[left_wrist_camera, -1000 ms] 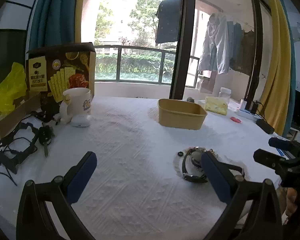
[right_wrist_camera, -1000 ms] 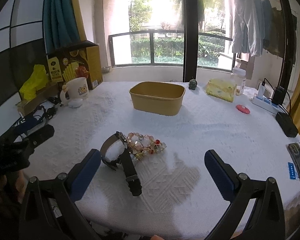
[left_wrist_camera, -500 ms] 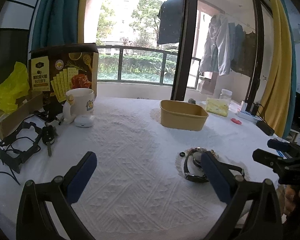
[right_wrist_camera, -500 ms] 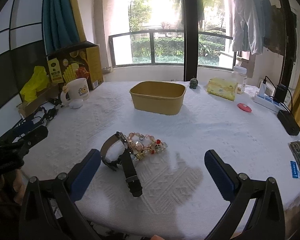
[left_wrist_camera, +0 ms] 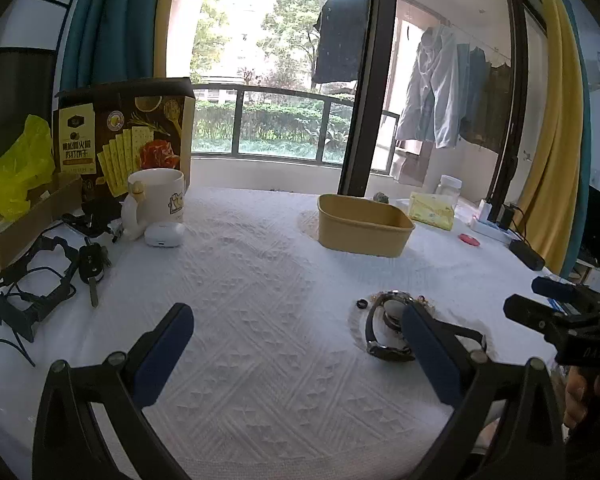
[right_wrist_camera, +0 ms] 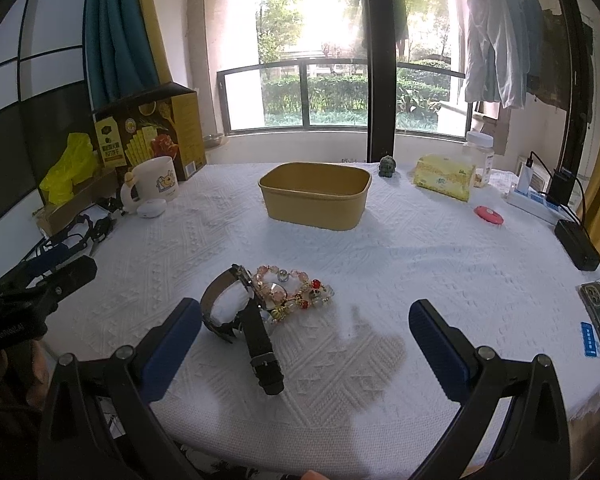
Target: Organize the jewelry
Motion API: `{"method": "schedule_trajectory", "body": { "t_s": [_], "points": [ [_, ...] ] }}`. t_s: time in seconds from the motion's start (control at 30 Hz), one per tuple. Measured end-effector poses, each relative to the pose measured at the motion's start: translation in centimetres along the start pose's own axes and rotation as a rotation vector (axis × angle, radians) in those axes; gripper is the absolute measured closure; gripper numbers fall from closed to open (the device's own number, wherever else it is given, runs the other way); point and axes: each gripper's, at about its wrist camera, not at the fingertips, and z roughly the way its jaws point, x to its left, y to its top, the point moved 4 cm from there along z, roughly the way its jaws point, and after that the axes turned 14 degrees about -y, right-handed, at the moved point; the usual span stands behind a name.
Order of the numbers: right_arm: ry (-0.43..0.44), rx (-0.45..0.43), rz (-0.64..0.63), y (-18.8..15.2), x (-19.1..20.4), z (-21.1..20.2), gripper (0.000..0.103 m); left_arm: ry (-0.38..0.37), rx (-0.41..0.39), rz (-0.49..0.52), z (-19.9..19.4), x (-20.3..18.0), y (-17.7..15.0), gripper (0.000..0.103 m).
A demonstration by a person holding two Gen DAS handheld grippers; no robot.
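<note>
A black-strap watch (right_wrist_camera: 244, 316) lies on the white tablecloth with a pink bead bracelet (right_wrist_camera: 296, 292) against it. A tan box (right_wrist_camera: 315, 194) stands open behind them. In the left wrist view the watch (left_wrist_camera: 380, 330) lies partly behind my right finger, a small dark ring (left_wrist_camera: 362, 303) beside it, the tan box (left_wrist_camera: 362, 230) further back. My left gripper (left_wrist_camera: 296, 354) is open and empty above the cloth. My right gripper (right_wrist_camera: 306, 346) is open and empty, just in front of the watch.
A white mug (right_wrist_camera: 156, 180), earbud case (right_wrist_camera: 151, 208), cracker box (right_wrist_camera: 152, 136), keys and a black frame (left_wrist_camera: 32, 280) stand at the left. A tissue pack (right_wrist_camera: 444, 176), red disc (right_wrist_camera: 488, 215), power strip (right_wrist_camera: 536, 200) and phone (right_wrist_camera: 598, 312) lie at the right.
Both grippers have drifted slightly, the left rising a little. The jewelry has not moved and both grippers stay open.
</note>
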Motion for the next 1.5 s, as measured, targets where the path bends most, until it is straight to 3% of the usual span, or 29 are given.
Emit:
{"method": "schedule_trajectory", "body": {
  "t_s": [0.5, 0.57, 0.63, 0.7, 0.83, 1.27, 1.5],
  "points": [
    [0.022, 0.01, -0.021, -0.2, 0.2, 0.6, 0.004, 0.011, 0.015, -0.011, 0.5, 0.3, -0.2, 0.0],
    [0.042, 0.023, -0.051, -0.7, 0.8, 1.0, 0.017, 0.012, 0.026, -0.014, 0.7, 0.5, -0.3, 0.0],
    [0.052, 0.047, -0.077, -1.3, 1.2, 1.6, 0.045, 0.015, 0.041, -0.019, 1.1, 0.6, -0.6, 0.0],
    [0.05, 0.071, -0.094, -1.9, 1.5, 2.3, 0.064, 0.019, 0.058, -0.021, 1.6, 0.6, -0.8, 0.0],
    [0.098, 0.087, -0.116, -2.5, 1.8, 3.0, 0.081, 0.03, 0.101, -0.026, 2.7, 0.5, -1.1, 0.0],
    [0.328, 0.156, -0.23, -3.6, 3.7, 2.8, 0.081, 0.041, 0.182, -0.025, 5.5, -0.8, -1.2, 0.0],
    [0.404, 0.217, -0.259, -5.1, 5.0, 3.9, 0.077, 0.061, 0.21, -0.015, 6.0, -1.0, -0.8, 0.0]
  ]
}}
